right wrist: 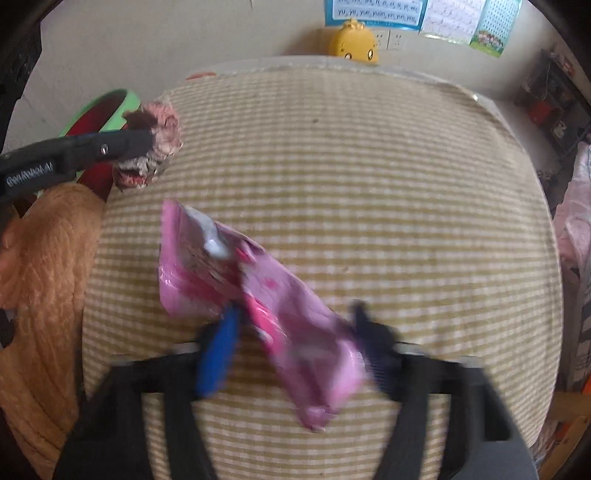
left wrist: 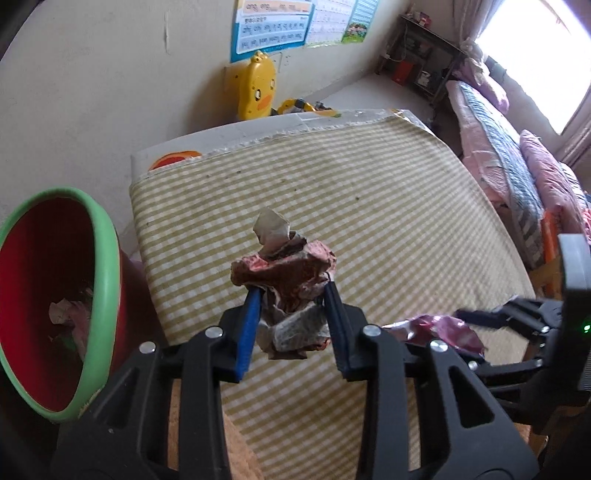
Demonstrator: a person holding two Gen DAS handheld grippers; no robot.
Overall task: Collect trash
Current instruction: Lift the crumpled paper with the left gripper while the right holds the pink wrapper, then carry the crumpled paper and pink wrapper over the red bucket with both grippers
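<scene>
Trash is seen in two pieces. A crumpled wad point(left wrist: 284, 273) of reddish and grey paper is clamped between the fingers of the left gripper point(left wrist: 291, 291), the blue pad pressed on one side and the dark pad on the other, and it is held just above the checked cloth point(left wrist: 388, 206) near that cloth's left edge. In the right wrist view the same wad point(right wrist: 155, 147) is seen at the tip of the left gripper point(right wrist: 144, 142), with the bin behind it.

A pink wrapper point(right wrist: 258, 295) lies slantwise on the cloth point(right wrist: 369, 184) between the fingers of the right gripper point(right wrist: 295, 332). That view is blurred, so whether the pads press on the wrapper cannot be told; the blue finger point(right wrist: 218, 350) appears to touch its lower edge, and the dark finger is at its right end. From the left wrist view the wrapper point(left wrist: 439, 328) is seen low at the right, beside the right gripper point(left wrist: 476, 317).

A red bin point(left wrist: 48, 295) with a green rim is set just left of the cloth-covered surface, and scraps of paper point(left wrist: 70, 317) are seen inside it. An orange plush fabric point(right wrist: 44, 277) is draped at the near left edge. A yellow duck-shaped toy point(left wrist: 256, 86) is placed against the wall behind the surface, under posters point(left wrist: 273, 26). A bed point(left wrist: 517, 166) with pink and striped covers is set along the right, below a bright window point(left wrist: 546, 55).
</scene>
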